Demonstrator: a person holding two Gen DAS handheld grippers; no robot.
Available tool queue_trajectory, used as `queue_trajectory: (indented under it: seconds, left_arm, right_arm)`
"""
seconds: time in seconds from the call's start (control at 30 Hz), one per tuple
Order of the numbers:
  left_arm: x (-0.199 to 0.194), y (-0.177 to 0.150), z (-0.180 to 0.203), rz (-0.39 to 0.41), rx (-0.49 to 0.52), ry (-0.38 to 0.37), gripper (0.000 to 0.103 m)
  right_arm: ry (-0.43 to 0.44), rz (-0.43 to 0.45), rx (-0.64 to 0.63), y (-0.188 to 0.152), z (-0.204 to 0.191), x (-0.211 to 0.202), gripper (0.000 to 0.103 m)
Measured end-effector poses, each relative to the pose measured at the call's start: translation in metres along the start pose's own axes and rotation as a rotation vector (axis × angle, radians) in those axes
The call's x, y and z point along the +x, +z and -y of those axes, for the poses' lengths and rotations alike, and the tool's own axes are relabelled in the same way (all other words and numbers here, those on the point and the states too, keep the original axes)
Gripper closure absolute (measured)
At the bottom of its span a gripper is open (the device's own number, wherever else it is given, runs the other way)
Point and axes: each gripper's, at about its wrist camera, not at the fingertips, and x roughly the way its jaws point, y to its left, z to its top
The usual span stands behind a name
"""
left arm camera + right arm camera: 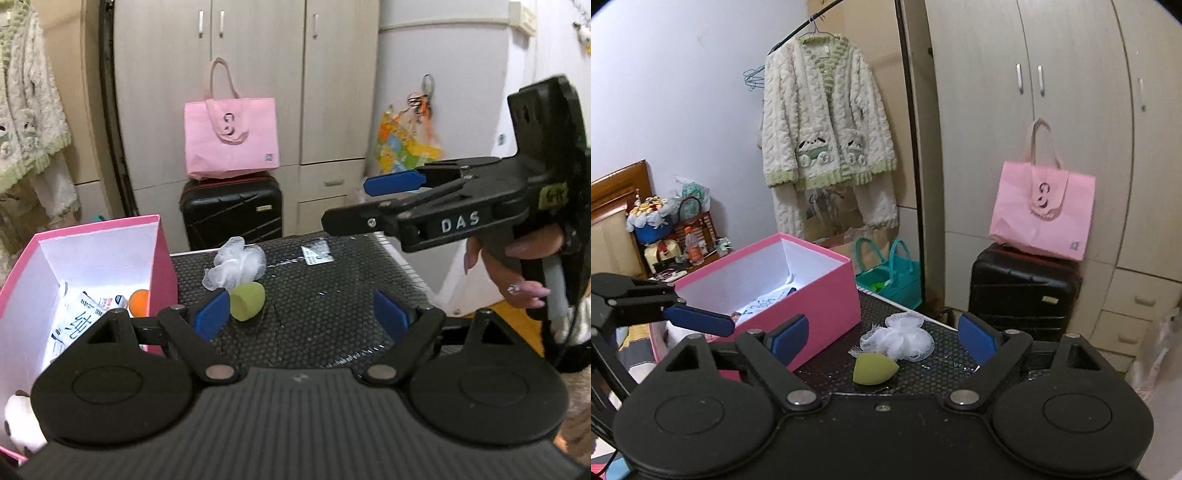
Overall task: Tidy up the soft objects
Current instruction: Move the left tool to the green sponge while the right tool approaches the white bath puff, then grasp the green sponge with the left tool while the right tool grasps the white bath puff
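Two soft items lie loose on the dark honeycomb mat point(325, 295): a green egg-shaped sponge point(246, 301) and, touching it on the far side, a white mesh puff point(238, 262). Sponge position: just beside the inner face of the left gripper's point(301, 315) left blue finger pad point(211, 316), not between closing surfaces; jaws spread wide, holding nothing. In the right wrist view the sponge point(874, 368) sits ahead of the right gripper point(882, 338), between its wide-open, unloaded jaws but short of the pads. Pink box point(92, 258), open-topped, stands at the mat's left edge, near the sponge; it contains printed packets point(79, 315) and an orange ball point(139, 300). Bare mat extends right of the sponge to the mat's edge. Beyond: black suitcase point(232, 210) carrying a pink tote bag point(231, 138), wardrobe doors behind.
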Motion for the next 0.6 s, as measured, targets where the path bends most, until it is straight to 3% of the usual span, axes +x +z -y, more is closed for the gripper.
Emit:
queue_trajectory:
  seconds: [0.27,0.4,0.5,0.6]
  left_arm:
    - [0.038,-0.003,0.013,0.105,0.002,0.085,0.018]
    - [0.064,-0.005,0.011,0.109,-0.047,0.124,0.018]
    - [0.087,-0.008,0.011,0.098,-0.048,0.187,0.018]
    - [0.114,-0.011,0.007,0.036,-0.037,0.265,0.018]
  right_arm:
    - [0.075,-0.053,0.048,-0.012,0.031,0.037,0.012]
    - [0.144,-0.071,0.032,-0.011,0.045,0.056,0.012]
    - [0.147,-0.107,0.016,-0.008,0.051,0.08,0.012]
    - [0.171,-0.157,0.031,-0.006,0.059,0.106,0.012]
